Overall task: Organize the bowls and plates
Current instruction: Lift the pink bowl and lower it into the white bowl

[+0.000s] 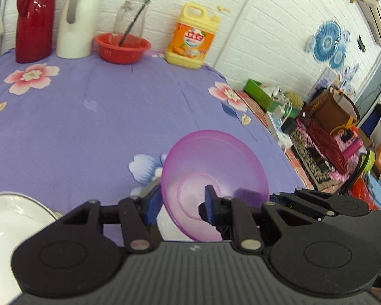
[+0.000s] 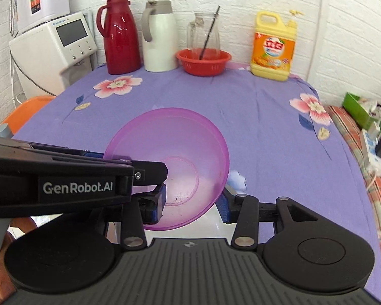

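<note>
A translucent purple bowl is held tilted above the purple flowered tablecloth. My left gripper is shut on its rim, one blue pad outside and one inside. In the right wrist view the same purple bowl sits between the fingers of my right gripper, with one pad inside and one outside against its wall. The left gripper's body reaches in from the left there. A white bowl lies at the lower left of the left wrist view, and a white surface shows under the purple bowl.
At the table's back stand a red thermos, a white jug, a red basket with a glass jar, and a yellow detergent bottle. A white appliance stands at the left. Clutter lies off the table's right edge.
</note>
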`<state>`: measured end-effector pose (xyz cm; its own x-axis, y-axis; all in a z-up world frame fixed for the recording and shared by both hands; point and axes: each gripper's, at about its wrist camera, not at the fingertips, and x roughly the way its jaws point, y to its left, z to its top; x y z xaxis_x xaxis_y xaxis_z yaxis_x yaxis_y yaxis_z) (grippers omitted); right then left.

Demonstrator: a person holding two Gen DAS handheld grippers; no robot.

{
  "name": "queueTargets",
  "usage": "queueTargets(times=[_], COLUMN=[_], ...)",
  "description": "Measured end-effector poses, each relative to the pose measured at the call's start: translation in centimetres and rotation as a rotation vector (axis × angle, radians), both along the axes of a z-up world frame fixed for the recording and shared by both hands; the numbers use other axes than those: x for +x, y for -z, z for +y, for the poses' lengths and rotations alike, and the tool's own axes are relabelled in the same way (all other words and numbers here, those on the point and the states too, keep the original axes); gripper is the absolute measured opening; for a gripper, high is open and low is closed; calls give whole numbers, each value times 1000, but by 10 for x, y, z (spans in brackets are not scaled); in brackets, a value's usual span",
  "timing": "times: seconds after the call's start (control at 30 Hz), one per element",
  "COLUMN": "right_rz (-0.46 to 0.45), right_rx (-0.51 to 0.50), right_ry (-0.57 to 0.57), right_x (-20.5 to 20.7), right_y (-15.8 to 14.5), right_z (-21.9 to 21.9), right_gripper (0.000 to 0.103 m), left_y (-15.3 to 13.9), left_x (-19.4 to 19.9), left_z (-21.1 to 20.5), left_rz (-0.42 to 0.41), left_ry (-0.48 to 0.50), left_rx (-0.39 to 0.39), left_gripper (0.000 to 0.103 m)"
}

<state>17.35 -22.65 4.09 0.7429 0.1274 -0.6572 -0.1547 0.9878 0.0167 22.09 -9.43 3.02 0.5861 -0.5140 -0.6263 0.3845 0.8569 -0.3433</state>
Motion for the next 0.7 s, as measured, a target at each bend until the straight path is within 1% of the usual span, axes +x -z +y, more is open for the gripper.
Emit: queueTargets(times=[0.13, 0.23, 0.3, 0.37, 0.43, 0.5, 0.53, 0.57, 0.6, 0.63, 0.67, 0.7], right_rz=[16, 5, -7, -20, -32, -49, -53, -58, -63, -75, -88, -103], right_rx=[15, 10, -3, 3, -1, -7, -3, 12, 26, 42, 60, 79], right_ry=[3, -3, 0, -6, -8, 0, 5, 13, 29, 39, 50, 67], right_x=[-6, -10, -11, -12, -14, -15, -16, -17, -18, -21, -25, -29], right_y=[15, 24, 28, 27, 27, 28, 28, 28, 28, 27, 27, 26], right_z=[-11, -14, -16, -17, -18, -20, -22, -24, -28, -31, -35, -38], right_gripper=[76, 75, 71, 69, 70, 74, 74, 76, 78, 80, 82, 85], left_y=[15, 23, 29, 32, 33, 32, 31, 30, 28, 25, 22, 18], left_x=[0, 1, 3, 4, 5, 5, 5, 5, 4, 3, -1, -5], left_z=[-8, -10, -12, -12, -10, -9, -7, -5, -2, 1, 5, 9], left_rz=[25, 39, 54, 50, 49, 50, 48, 48, 45, 32, 8, -23], left_ry=[17, 21, 14, 13, 19, 32, 35, 38, 33, 11, -8, -25], left_rx=[13, 7, 21, 27, 20, 8, 3, -7, -16, -15, -20, -21], left_gripper=[18, 18, 18, 18, 19, 22, 30, 50, 61, 86, 91, 92])
